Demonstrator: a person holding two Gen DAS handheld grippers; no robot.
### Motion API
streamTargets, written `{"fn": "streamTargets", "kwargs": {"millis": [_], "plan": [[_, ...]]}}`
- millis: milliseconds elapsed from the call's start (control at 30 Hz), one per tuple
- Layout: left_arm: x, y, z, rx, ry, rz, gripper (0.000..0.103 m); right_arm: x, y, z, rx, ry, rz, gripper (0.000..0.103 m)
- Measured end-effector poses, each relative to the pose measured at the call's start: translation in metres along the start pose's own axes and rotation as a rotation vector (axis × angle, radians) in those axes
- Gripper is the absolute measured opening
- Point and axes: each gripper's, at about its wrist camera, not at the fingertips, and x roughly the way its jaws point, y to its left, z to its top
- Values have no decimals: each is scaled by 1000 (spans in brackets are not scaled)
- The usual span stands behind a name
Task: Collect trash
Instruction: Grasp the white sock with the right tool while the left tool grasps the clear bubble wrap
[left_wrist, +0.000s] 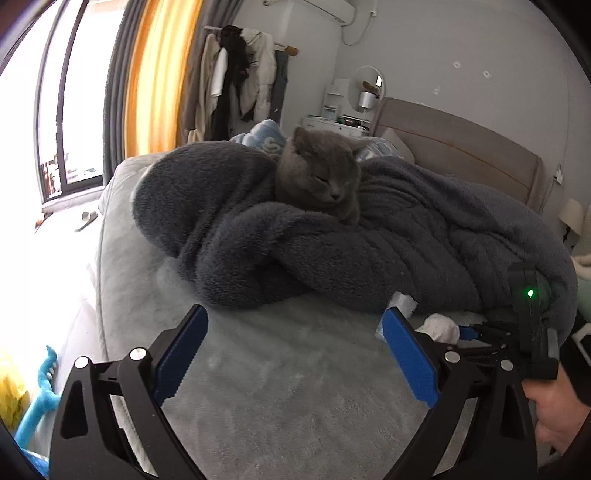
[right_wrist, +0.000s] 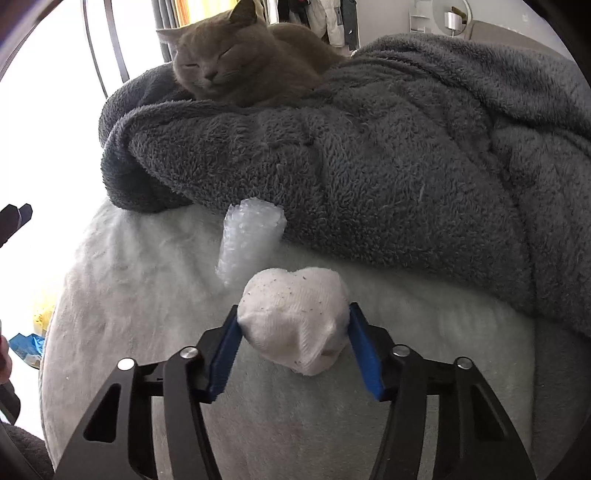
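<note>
A white crumpled wad (right_wrist: 295, 328), speckled with dark bits, sits between the blue pads of my right gripper (right_wrist: 294, 312), which is shut on it just above the pale bed cover (right_wrist: 147, 280). Behind it a small roll of clear bubble wrap (right_wrist: 247, 240) lies against the edge of the dark grey fleece blanket (right_wrist: 406, 166). In the left wrist view, my left gripper (left_wrist: 295, 314) stands open over the bed cover with nothing between its fingers. To its right are the wad (left_wrist: 439, 326), the bubble wrap (left_wrist: 404, 302) and the right gripper (left_wrist: 471, 332).
A grey cat (left_wrist: 321, 177) rests with closed eyes on the heaped blanket (left_wrist: 332, 251), close behind the trash. The bed's left edge drops to a bright floor by the window (left_wrist: 70, 110). A hand (left_wrist: 554, 413) holds the right gripper. The headboard (left_wrist: 461, 155) and a clothes rack (left_wrist: 240, 81) stand behind.
</note>
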Motion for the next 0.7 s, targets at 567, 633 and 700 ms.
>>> {"fn": "streamTargets", "kwargs": {"millis": [567,633,700], "plan": [[49,-69,-19,141,92,-127,83,-50,-30,-8,50,-79,55,48],[54,-75,-21,152,95,-131,78,-54,-34,-10,46,-80,56,48],[60,-82,-23,161,102,-142,73,-58,-39,-13,46,-80,59,48]]}}
